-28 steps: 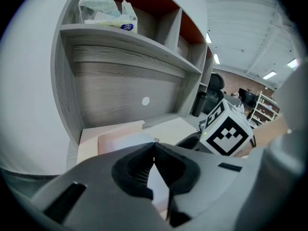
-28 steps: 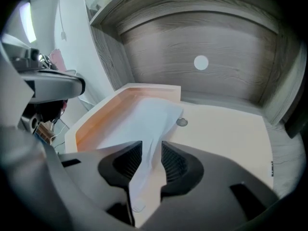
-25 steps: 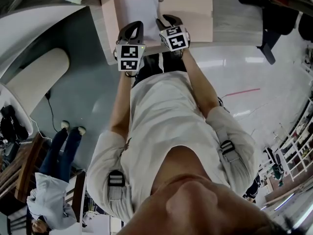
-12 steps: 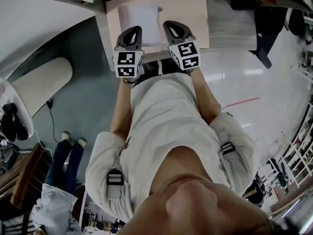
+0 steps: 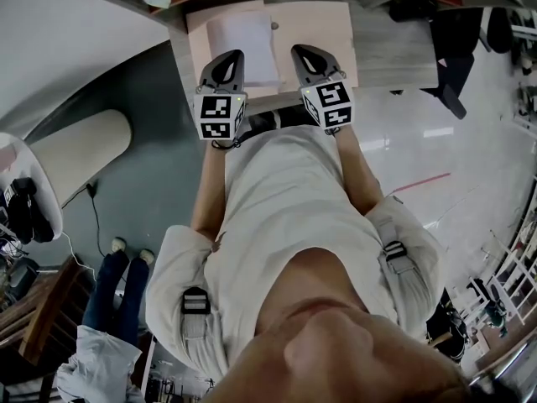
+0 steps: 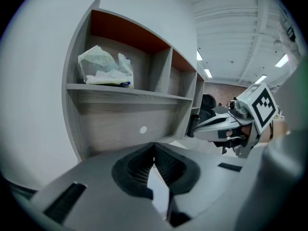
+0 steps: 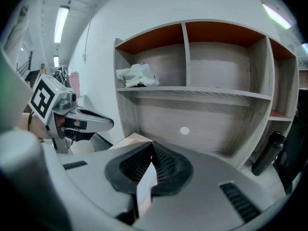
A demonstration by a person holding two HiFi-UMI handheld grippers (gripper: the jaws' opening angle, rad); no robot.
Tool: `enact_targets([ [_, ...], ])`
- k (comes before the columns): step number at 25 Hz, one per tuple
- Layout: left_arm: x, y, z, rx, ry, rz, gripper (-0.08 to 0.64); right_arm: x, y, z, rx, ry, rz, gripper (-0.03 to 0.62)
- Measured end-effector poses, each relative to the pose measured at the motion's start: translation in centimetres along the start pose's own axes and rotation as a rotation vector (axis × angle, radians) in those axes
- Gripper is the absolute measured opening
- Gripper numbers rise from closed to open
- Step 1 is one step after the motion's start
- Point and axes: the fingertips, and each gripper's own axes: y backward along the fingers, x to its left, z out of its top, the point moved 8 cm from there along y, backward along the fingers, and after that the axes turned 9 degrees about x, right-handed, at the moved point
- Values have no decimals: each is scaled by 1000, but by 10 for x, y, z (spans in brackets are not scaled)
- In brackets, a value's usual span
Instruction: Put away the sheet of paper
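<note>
Head view shows the sheet of paper [image 5: 243,39] lying flat on a pale pink mat [image 5: 323,25], and this mat lies on the grey table [image 5: 394,50]. Both tools are held above the near edge of the mat. The left tool [image 5: 229,57] has its tip over the near left part of the sheet; whether it touches the sheet I cannot tell. The right tool [image 5: 304,53] is just beside the right edge of the sheet, over the bare mat. In the left gripper view the two jaws are pressed together at the tips, and nothing is pinched between them. In the right gripper view the jaws have just been closing and are together as well, also with nothing between them. Behind the table stands a shelf unit [image 7: 192,93]; a crumpled plastic bag [image 7: 137,76] lies in its upper left compartment.
</note>
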Motion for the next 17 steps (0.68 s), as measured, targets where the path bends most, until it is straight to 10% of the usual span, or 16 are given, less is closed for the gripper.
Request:
enact_targets([
  [17, -8, -11, -7, 25, 3, -31, 21, 5, -5, -11, 34, -9, 14, 20],
])
